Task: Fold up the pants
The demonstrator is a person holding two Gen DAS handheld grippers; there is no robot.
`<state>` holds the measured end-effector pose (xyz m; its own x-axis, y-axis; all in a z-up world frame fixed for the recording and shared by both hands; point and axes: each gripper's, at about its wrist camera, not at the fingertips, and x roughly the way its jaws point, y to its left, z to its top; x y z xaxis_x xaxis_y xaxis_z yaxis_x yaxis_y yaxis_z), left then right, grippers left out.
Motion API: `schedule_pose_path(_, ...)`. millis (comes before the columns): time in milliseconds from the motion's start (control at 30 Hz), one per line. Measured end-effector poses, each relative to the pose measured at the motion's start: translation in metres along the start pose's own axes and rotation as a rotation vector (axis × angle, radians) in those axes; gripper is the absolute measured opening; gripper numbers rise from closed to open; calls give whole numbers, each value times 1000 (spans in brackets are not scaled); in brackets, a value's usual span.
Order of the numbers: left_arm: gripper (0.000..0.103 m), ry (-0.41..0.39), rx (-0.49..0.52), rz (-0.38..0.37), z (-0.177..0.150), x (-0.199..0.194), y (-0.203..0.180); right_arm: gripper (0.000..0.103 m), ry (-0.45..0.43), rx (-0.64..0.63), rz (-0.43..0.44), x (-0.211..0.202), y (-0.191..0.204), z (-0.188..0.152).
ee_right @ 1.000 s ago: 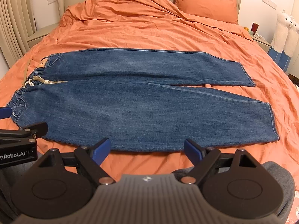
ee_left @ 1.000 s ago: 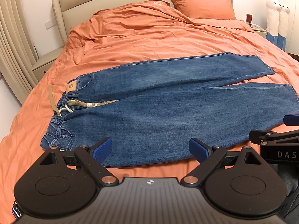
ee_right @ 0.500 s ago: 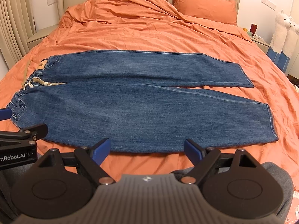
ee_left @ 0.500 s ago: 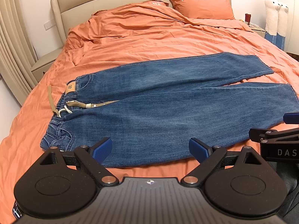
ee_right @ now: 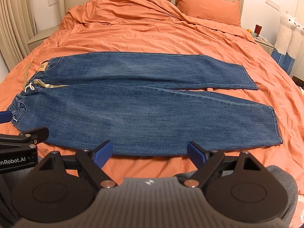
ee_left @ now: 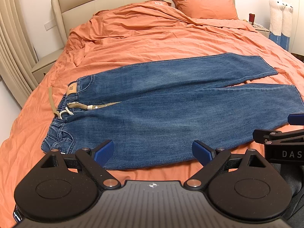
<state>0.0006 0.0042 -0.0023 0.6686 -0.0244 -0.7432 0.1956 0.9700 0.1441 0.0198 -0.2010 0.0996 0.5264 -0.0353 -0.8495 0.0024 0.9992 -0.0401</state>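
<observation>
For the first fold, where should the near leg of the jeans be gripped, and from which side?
Probably grip the near leg along its front edge, coming in low from the bed's foot. The jeans lie flat and spread, and that edge lies closest to the open left hand-held gripper and right hand-held gripper.

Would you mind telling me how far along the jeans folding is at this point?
Only the laying out looks done: the jeans lie flat and unfolded on the orange duvet, waistband to the left, both legs side by side. Nothing is in hand; the left claw and right claw are open, short of the near edge. Every fold is left.
</observation>
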Motion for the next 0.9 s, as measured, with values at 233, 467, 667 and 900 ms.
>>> schedule_pose_path(233, 103, 1, -2, -1, -1, 0, 1, 82, -2, 4, -2, 0, 0, 0)
schedule_pose_path(467, 103, 6, -5, -8, -3, -1, -2, 82, -5, 10, -3, -1, -2, -2)
schedule_pose_path(667, 103, 8, -6, -10, -3, -1, -1, 82, -3, 16, -4, -2, -4, -4)
schedule_pose_path(900, 103, 13, -2, -12, -2, -1, -2, 82, -1, 19, -2, -2, -5, -3)
